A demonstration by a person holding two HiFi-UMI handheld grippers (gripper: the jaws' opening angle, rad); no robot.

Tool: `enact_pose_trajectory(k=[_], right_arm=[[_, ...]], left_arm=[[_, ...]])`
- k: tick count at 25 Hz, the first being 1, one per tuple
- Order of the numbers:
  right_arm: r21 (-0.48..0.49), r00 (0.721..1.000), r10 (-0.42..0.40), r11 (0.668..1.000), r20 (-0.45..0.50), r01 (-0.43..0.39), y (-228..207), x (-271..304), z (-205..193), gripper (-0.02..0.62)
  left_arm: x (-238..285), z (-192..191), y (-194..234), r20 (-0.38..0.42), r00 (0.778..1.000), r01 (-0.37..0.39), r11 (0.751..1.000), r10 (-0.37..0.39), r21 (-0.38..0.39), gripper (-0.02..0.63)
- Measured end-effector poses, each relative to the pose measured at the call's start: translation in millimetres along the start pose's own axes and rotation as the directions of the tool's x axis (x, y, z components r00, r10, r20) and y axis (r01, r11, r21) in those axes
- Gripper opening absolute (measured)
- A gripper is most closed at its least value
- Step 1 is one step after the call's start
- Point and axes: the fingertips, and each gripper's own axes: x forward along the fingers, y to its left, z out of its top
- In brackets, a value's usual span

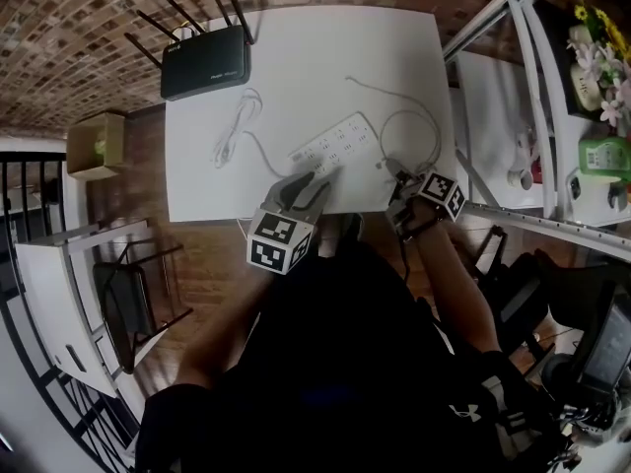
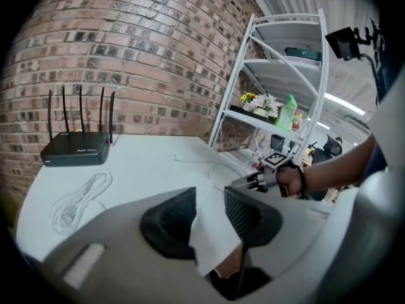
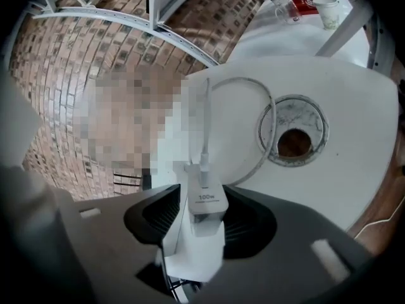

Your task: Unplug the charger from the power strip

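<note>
On the white worktop (image 1: 296,47) the power strip (image 1: 335,144) lies at a slant near the middle, its near end reaching toward the front edge. The left gripper (image 1: 314,180) is at that near end, and in its own view the dark ribbed fingers (image 2: 171,223) are closed on a white piece that fills the gap between them, which appears to be the end of the strip. The charger (image 3: 205,201) is not in the strip. It sits apart from it at the worktop's right side, between the fingers (image 3: 247,223) of the right gripper (image 3: 204,223). These fingers stand only narrowly apart, a little wider than the small white block, so they flank it rather than press on it. The charger's white cable (image 3: 204,125) runs straight out from its far end and then curves in a loop past a round hole (image 3: 293,130) in the worktop. At the far left corner stands a black router (image 1: 205,62) with four antennas up, and between it and the strip lies a loosely coiled white cord (image 1: 237,126). Behind the worktop is a brick wall (image 2: 145,56). To the right stands a white metal shelf rack (image 2: 285,62) carrying flowers and a green bottle.
</note>
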Motion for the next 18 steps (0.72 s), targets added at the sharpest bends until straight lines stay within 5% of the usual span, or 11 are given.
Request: enact_pose_trajectory(k=[10,18], right_arm=[[-0.226,0.985,-0.169,0.959,0.022,0.17,4,-19,1,0.279],[-0.439,0.929,-0.368,0.828,0.045,0.349,-10,-39,-1,0.288]], left_arm=[[7,3,-6,-0.009,1.0,0.028,0.999,-0.028,0.019,0.141],[4,1,-2,-0.004,1.0,0.027,1.0,-0.027,0.006,0.141]])
